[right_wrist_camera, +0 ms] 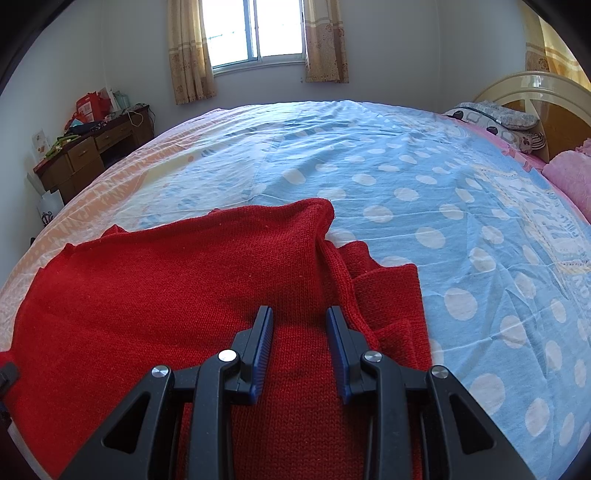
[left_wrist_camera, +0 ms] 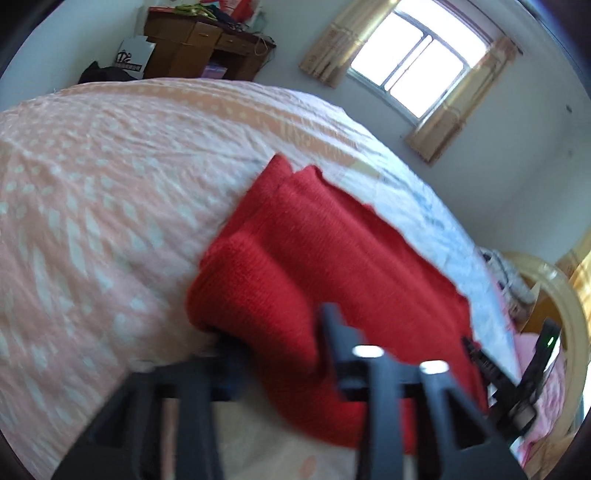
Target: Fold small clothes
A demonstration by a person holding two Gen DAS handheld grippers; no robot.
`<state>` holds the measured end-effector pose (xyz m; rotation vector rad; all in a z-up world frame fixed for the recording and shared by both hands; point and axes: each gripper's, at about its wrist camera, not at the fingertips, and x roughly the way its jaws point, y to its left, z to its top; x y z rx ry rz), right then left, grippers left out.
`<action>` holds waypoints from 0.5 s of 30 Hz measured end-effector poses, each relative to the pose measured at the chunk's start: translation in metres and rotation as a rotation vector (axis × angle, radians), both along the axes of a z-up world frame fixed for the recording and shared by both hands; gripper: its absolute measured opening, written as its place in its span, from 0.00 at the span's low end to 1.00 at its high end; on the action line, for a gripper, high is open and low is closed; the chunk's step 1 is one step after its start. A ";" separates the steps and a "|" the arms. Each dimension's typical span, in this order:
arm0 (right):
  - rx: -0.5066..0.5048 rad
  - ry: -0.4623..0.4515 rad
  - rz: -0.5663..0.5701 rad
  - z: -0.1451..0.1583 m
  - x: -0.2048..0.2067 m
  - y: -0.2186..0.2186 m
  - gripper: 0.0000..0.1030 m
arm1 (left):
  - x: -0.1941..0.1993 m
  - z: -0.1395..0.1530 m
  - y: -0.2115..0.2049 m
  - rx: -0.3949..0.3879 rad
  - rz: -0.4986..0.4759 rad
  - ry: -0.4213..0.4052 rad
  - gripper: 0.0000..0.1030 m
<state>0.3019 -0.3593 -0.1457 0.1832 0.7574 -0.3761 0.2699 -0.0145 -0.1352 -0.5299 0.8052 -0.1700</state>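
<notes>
A red knitted sweater (right_wrist_camera: 177,280) lies spread on the near part of the bed (right_wrist_camera: 424,177), over a sheet that is blue with white dots on one side and peach with pale marks on the other. Part of the sweater is folded over on itself, leaving a ridge and a loose flap at its right edge. The right gripper (right_wrist_camera: 300,314) points down at the knit with its two blue-padded fingers (right_wrist_camera: 264,332) set a little apart; red wool shows in the gap, but whether the pads pinch any of it I cannot tell. The left gripper (left_wrist_camera: 280,339) has a thick fold of the sweater bunched between its black fingers (left_wrist_camera: 334,325), the cloth rolling up over one of them, so it looks clamped on the wool. That view is blurred. Beyond the bed stand a curtained window (right_wrist_camera: 255,29), a brown desk (right_wrist_camera: 92,147) piled with odds and ends, and a cream headboard (right_wrist_camera: 535,88) with pillows (right_wrist_camera: 495,122).
</notes>
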 end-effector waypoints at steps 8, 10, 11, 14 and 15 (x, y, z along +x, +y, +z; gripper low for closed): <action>0.087 -0.040 0.061 0.028 -0.024 0.024 0.30 | -0.012 -0.001 0.011 0.029 -0.043 -0.043 0.29; 0.082 -0.037 0.123 0.036 -0.035 0.043 0.30 | -0.011 -0.002 0.011 0.020 -0.040 -0.044 0.30; 0.067 -0.028 0.161 0.038 -0.039 0.053 0.30 | -0.010 -0.002 0.011 0.022 -0.041 -0.045 0.31; 0.027 0.038 0.260 0.034 -0.049 0.077 0.30 | -0.005 -0.001 0.010 0.012 -0.056 -0.045 0.39; 0.026 0.055 0.279 0.031 -0.053 0.080 0.30 | -0.004 -0.001 0.011 -0.006 -0.065 -0.043 0.41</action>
